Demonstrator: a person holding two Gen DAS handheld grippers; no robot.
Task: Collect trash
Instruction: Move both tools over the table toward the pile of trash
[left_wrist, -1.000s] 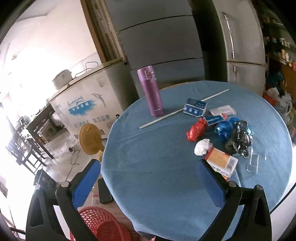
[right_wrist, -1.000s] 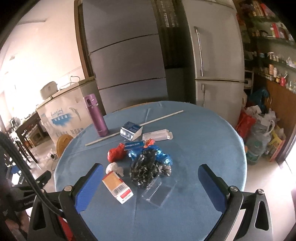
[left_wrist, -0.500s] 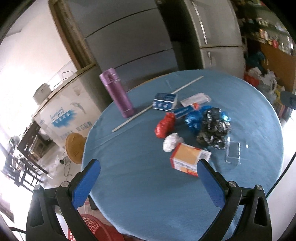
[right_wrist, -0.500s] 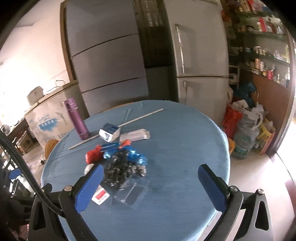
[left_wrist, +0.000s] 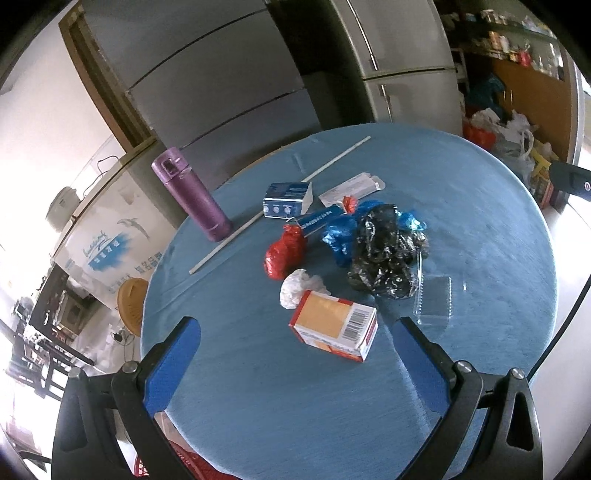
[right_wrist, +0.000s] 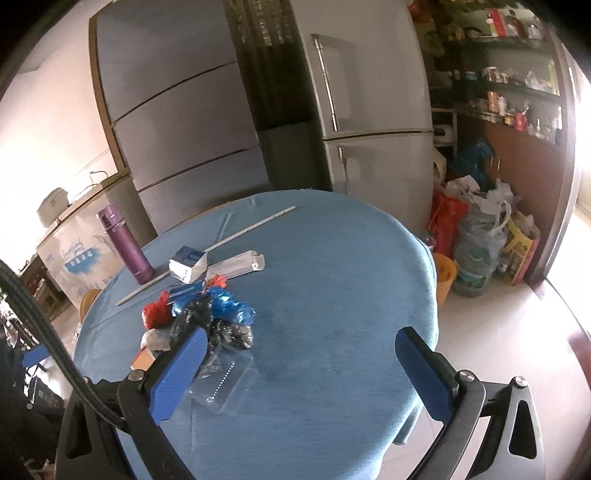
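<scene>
Home kitchen, tall fridge (right_wrist: 369, 110), pantry shelves (right_wrist: 498, 85), round dining table (right_wrist: 332, 295)

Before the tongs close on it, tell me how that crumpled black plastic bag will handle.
The black plastic bag looks crumpled and glossy, so it is probably floppy, light and a bit slippery. It touches the blue bag and overlaps the clear plastic tray, so lifting it may drag those along.

barcode on carton (left_wrist: 334, 325), other print illegible
</scene>
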